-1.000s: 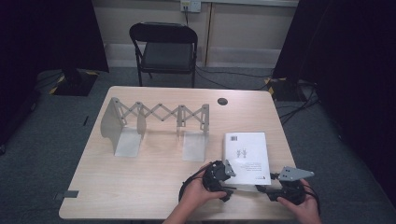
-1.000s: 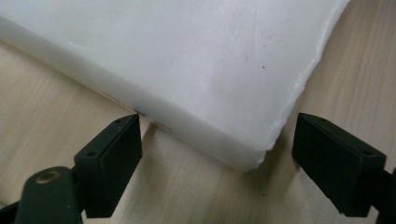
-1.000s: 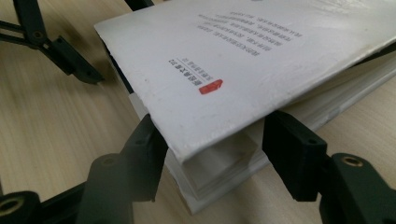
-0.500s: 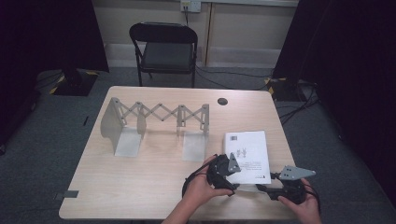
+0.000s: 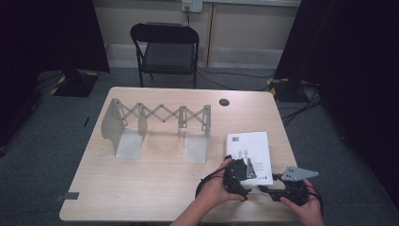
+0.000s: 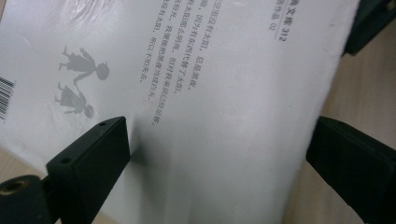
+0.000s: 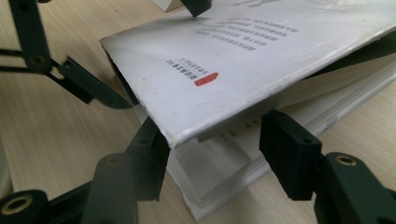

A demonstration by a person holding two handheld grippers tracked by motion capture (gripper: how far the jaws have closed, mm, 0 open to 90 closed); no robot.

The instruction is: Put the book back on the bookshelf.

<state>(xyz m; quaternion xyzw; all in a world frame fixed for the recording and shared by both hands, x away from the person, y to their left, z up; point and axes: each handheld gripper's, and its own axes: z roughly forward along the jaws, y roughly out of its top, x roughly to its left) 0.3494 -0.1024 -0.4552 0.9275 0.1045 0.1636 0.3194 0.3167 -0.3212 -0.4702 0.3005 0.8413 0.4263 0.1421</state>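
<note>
Fingers (image 6: 88, 158) of left gripper (image 5: 237, 175) spread over book (image 6: 224, 93); right gripper (image 7: 219, 154) view shows lifted cover (jaws apart)

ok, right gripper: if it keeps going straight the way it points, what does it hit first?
Most likely the book: the right gripper faces its near corner, jaws apart on either side of the page block under the lifted cover. Depth is hard to judge.

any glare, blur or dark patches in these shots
High view: table evenly lit, surroundings fall to black. Left gripper view: soft glare on the book cover, near jaws blurred. Right gripper view: sharp on the lifted cover, near jaws out of focus, shadow beneath it.
</note>
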